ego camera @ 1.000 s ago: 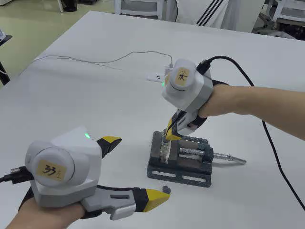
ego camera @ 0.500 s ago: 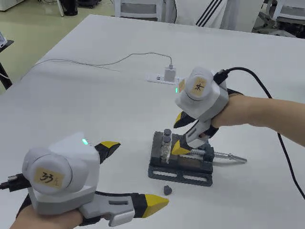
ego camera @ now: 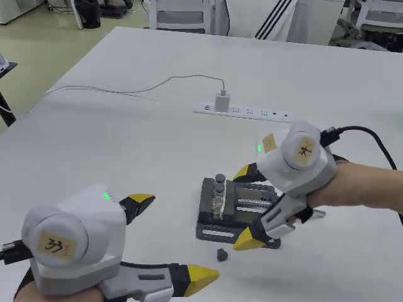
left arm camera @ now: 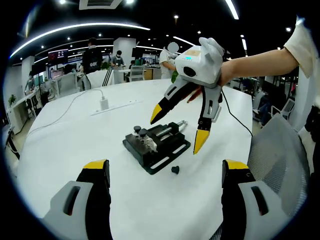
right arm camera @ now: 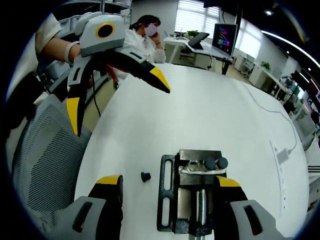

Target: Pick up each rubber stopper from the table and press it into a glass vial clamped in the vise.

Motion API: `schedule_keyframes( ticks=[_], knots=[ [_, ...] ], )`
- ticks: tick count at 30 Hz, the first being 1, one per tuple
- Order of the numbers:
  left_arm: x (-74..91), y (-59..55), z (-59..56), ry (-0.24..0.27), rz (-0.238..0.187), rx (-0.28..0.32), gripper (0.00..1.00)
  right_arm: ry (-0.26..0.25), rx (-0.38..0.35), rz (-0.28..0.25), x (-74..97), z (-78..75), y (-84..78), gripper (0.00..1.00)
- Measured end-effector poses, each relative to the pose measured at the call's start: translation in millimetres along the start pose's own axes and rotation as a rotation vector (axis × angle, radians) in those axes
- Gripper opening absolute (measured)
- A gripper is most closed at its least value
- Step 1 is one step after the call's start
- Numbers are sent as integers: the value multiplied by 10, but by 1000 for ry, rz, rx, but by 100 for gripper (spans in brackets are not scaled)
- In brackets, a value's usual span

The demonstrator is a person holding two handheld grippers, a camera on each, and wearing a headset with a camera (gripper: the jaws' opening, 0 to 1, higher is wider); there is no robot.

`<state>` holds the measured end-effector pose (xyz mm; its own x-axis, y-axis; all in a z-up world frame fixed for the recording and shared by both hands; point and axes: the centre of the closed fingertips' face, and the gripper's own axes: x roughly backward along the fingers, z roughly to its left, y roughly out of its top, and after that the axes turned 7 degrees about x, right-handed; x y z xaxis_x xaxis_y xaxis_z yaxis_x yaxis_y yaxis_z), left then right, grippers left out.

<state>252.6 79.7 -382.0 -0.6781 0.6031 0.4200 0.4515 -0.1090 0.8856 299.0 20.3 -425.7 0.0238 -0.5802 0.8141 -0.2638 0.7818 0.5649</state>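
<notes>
Left gripper (ego camera: 171, 239) sits nearest, low over the worktop (ego camera: 126, 138). Its jaws are spread wide and empty, and they point toward the vise.

Just beyond its yellow tips a loose stopper (ego camera: 221, 254) lies on the worktop: small, dark, close to the front edge of the vise but not touching it. Neither gripper touches it. The left gripper view has it between the left jaws and the vise base. The right gripper view has it just beside the vise's left rail.

Right gripper (ego camera: 244, 206) hovers above the near right of the vise, jaws wide apart and holding nothing. One tip is near the front of the base and the other is up by the screw side.

The vise (ego camera: 208, 226) is black and flat on the worktop, with its screw handle sticking out to the right. It clamps glass vials (ego camera: 218, 202), standing upright. Two seated stoppers (ego camera: 220, 182) show as dark caps side by side on top of them. In the right gripper view a clear rim next to the caps could be an open vial, but I can't tell for sure.

Judgement on progress: two stoppers are in, and at least one is left to pick up and press. The right jaws are closer to it and would need to drop and close on it.

Farther back there is a white power strip (ego camera: 242, 112) with a charger (ego camera: 222, 100) plugged in and a cable (ego camera: 126, 91) trailing left.
</notes>
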Motion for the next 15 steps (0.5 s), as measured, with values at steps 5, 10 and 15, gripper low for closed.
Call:
schedule_keyframes(
  ticks=[5, 10, 15],
  knots=[
    [42, -30, 10, 3, 5, 0, 92, 4, -14, -12, -6, 101, 5, 70],
    [64, -43, 17, 4, 8, -6, 92, 7, -18, -28, 7, 173, 15, 65],
    [69, -48, 27, 5, 6, -8, 91, 15, -27, -33, 1, 235, -4, 60]
  ],
)
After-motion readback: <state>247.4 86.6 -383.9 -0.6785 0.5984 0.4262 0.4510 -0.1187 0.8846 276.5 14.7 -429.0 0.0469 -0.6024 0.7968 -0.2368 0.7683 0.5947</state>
